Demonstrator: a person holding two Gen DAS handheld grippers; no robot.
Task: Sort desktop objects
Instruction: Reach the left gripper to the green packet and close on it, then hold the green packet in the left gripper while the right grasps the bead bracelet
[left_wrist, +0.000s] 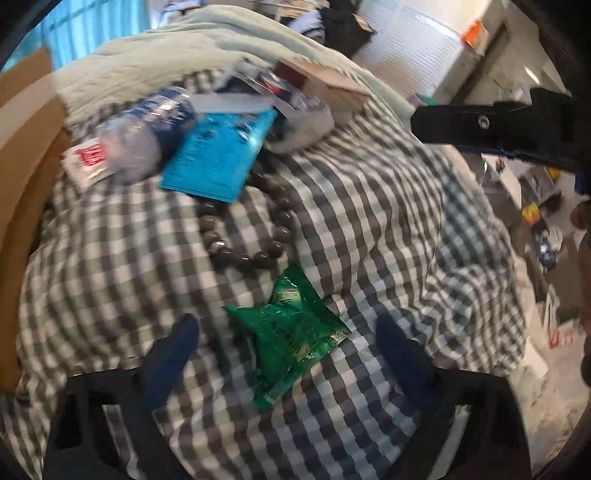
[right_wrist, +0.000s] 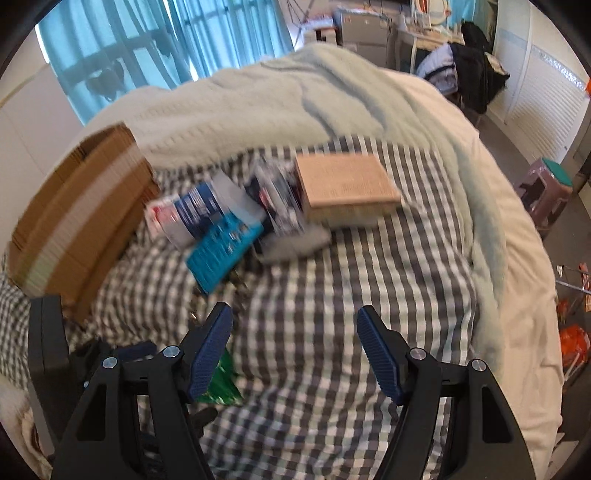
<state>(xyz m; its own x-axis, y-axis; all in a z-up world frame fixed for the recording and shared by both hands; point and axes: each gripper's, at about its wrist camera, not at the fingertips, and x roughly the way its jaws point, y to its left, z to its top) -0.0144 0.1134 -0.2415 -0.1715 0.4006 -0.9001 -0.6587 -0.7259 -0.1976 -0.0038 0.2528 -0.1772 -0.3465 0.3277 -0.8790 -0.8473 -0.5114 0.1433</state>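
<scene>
A green snack packet (left_wrist: 291, 334) lies on the checked bedcover (left_wrist: 369, 206), between the open blue fingers of my left gripper (left_wrist: 291, 347). Beyond it lie a dark bead bracelet (left_wrist: 251, 229), a blue card packet (left_wrist: 221, 155), a plastic water bottle (left_wrist: 147, 136) and a small red-and-white sachet (left_wrist: 86, 162). My right gripper (right_wrist: 295, 354) is open and empty above the bedcover (right_wrist: 351, 295); the green packet's edge (right_wrist: 221, 384) shows behind its left finger. The blue packet (right_wrist: 225, 247), bottle (right_wrist: 192, 214) and a tan box (right_wrist: 343, 184) lie ahead.
An open cardboard box (right_wrist: 77, 225) stands at the left on the bed. A pale green blanket (right_wrist: 258, 107) is heaped behind the objects. The bed's right edge drops to a cluttered floor with a stool (right_wrist: 546, 188). The right gripper's body (left_wrist: 498, 125) shows at upper right.
</scene>
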